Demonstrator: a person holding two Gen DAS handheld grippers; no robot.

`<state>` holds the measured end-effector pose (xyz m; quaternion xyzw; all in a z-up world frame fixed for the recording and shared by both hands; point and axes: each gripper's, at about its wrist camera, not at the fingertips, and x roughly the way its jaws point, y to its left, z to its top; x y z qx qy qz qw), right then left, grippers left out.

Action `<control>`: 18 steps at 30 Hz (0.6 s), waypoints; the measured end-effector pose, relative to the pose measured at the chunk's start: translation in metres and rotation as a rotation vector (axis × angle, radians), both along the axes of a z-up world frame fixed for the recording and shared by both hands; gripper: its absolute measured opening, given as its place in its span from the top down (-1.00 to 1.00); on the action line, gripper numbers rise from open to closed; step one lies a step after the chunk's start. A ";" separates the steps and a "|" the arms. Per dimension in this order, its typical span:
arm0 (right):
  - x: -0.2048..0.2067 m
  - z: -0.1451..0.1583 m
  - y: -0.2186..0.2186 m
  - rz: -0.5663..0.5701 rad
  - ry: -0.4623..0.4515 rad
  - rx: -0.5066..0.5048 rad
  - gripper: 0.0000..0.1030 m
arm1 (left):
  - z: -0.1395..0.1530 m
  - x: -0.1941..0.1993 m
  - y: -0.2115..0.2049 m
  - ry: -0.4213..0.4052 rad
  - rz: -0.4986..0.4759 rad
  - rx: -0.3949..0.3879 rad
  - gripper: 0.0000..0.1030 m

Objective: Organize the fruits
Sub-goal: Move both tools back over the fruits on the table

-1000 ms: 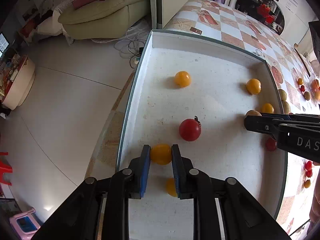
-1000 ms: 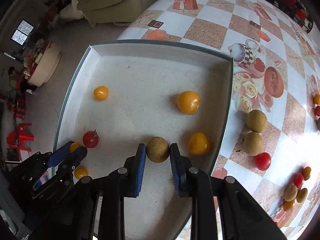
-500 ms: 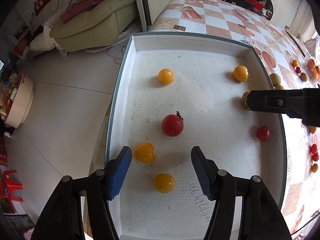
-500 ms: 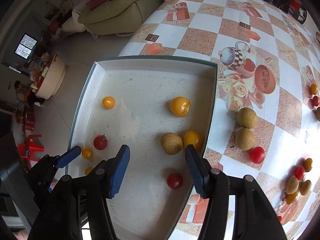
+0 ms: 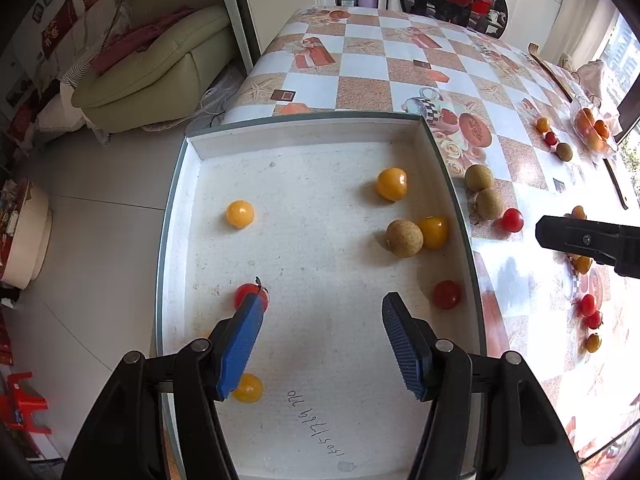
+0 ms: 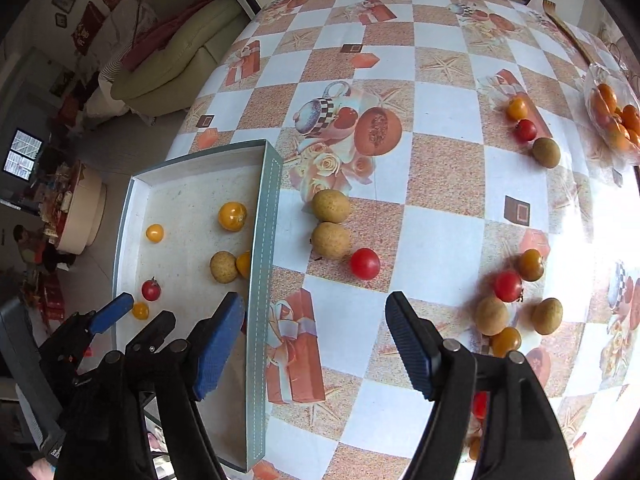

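The table (image 6: 440, 208) wears a checkered, picture-printed cloth. On it sit a shallow tray (image 6: 262, 280), scattered loose fruits (image 6: 330, 240) and a bag of oranges (image 6: 614, 116).

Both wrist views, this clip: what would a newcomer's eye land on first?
Probably the white tray at the table's edge, dotted with yellow and red tomatoes plus one brown longan touching a yellow tomato near its right wall. Next, the checkered tablecloth strewn with more loose fruit, such as a red tomato beside two longans. Both the left gripper and right gripper hang open and empty.
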<state>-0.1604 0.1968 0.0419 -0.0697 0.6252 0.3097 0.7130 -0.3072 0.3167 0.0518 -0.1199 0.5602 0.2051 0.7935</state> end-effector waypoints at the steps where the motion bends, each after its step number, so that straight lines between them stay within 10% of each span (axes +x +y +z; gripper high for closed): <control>1: 0.004 0.000 -0.010 -0.020 -0.004 -0.011 -0.49 | 0.003 0.007 -0.006 -0.007 -0.013 -0.004 -0.23; 18: 0.045 -0.020 -0.137 -0.225 -0.011 -0.147 -0.47 | -0.015 0.102 -0.095 0.010 -0.073 -0.190 -0.23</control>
